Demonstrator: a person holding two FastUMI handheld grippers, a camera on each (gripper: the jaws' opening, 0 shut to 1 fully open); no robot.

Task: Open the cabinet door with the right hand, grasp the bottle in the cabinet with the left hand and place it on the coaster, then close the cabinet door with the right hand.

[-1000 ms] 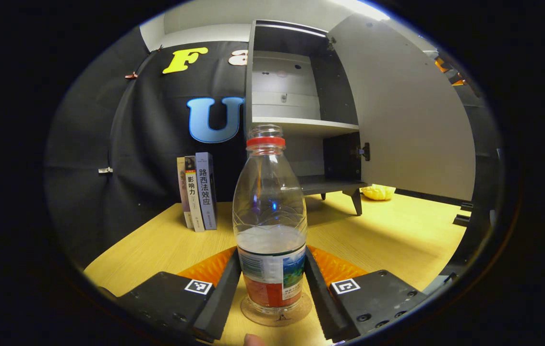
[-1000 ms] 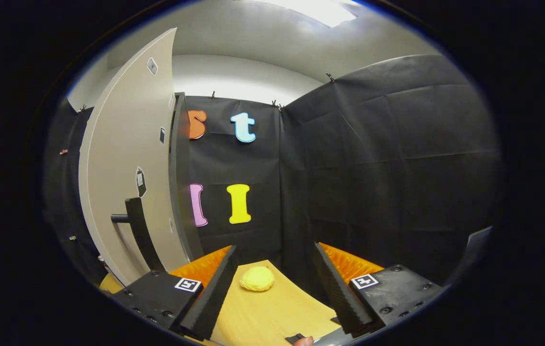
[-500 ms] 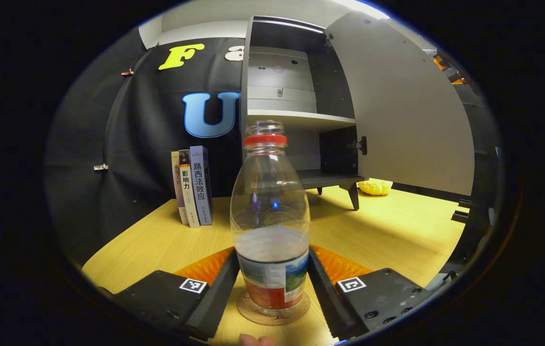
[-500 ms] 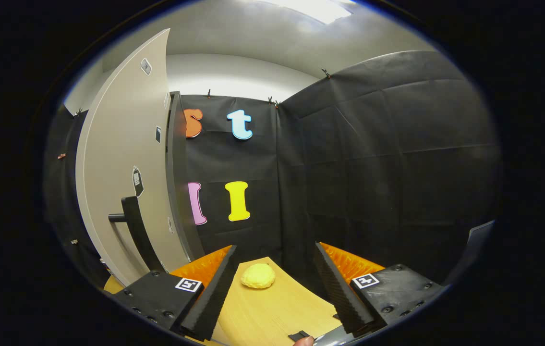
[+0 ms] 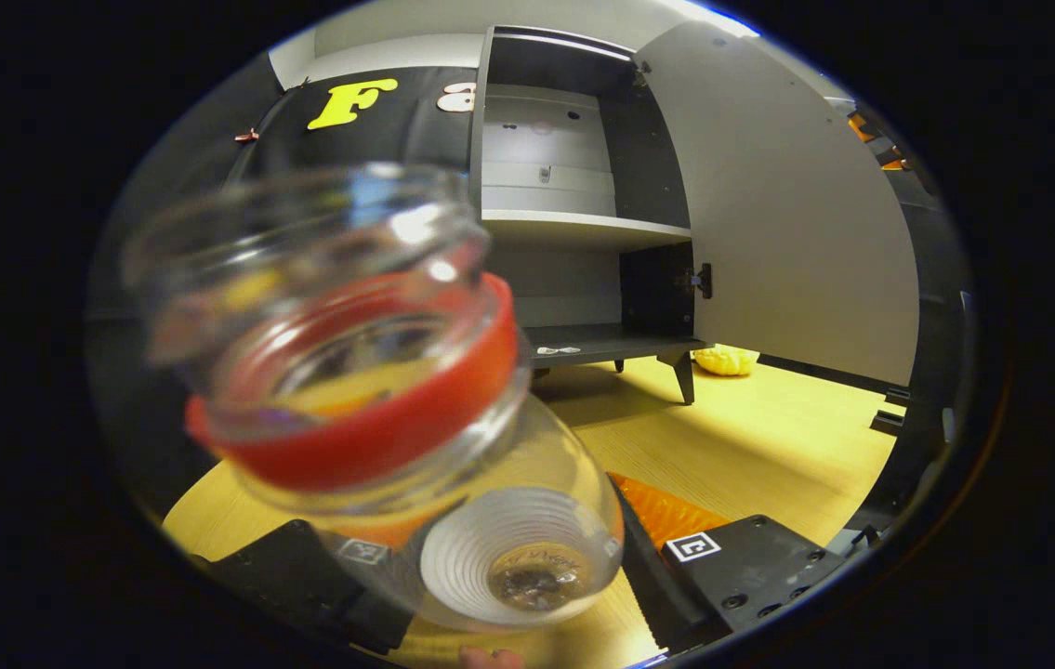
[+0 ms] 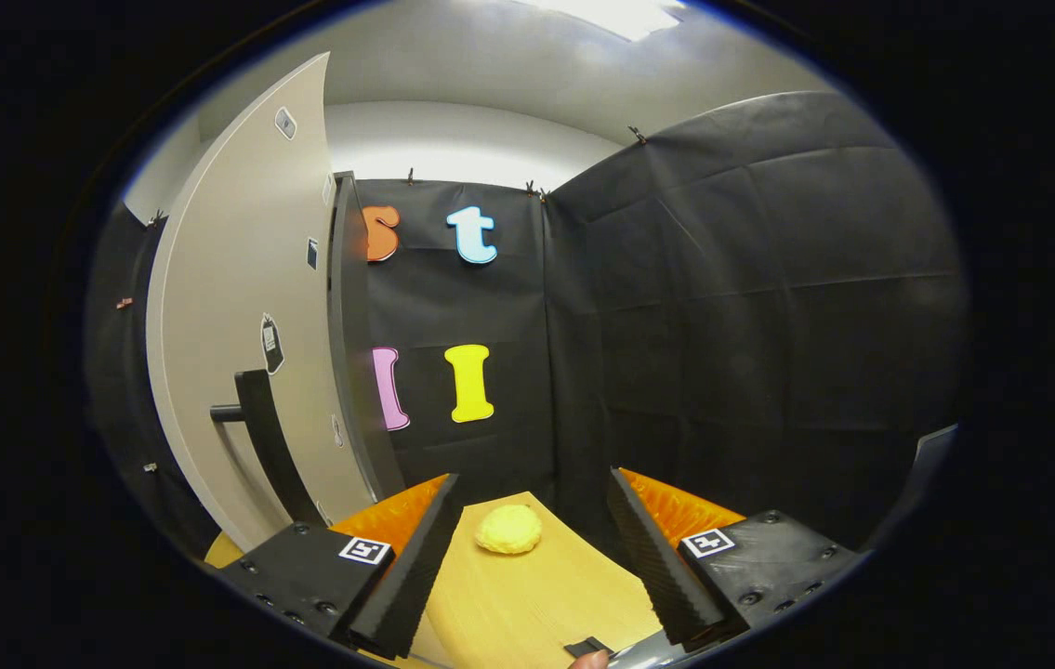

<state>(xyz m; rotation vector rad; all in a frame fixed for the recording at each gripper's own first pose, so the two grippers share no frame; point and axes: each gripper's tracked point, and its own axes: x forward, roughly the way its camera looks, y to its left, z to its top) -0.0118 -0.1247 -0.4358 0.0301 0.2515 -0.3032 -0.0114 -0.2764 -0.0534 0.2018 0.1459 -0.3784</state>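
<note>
The clear bottle (image 5: 369,372) with a red neck ring leans steeply toward the left gripper view's camera, its open mouth close and blurred, its base low between the fingers. My left gripper (image 5: 527,492) stands open around that base; one finger (image 5: 634,539) shows at the right, the other is hidden behind the bottle. The coaster is mostly hidden under the bottle. The cabinet (image 5: 583,228) stands behind with its door (image 5: 787,214) swung wide. In the right gripper view the door (image 6: 239,307) and its dark handle (image 6: 259,437) are at the left, and my right gripper (image 6: 532,492) is open, holding nothing.
The wooden table (image 5: 769,437) stretches to the cabinet's legs. A yellow lump (image 5: 725,360) lies beside the cabinet, and the same yellow lump (image 6: 508,530) sits just beyond the right fingers. Black cloth walls close in the booth.
The left fingers have spread apart, and the bottle, upright on the coaster half a second ago, has tipped over toward the camera. The right gripper has barely moved.
</note>
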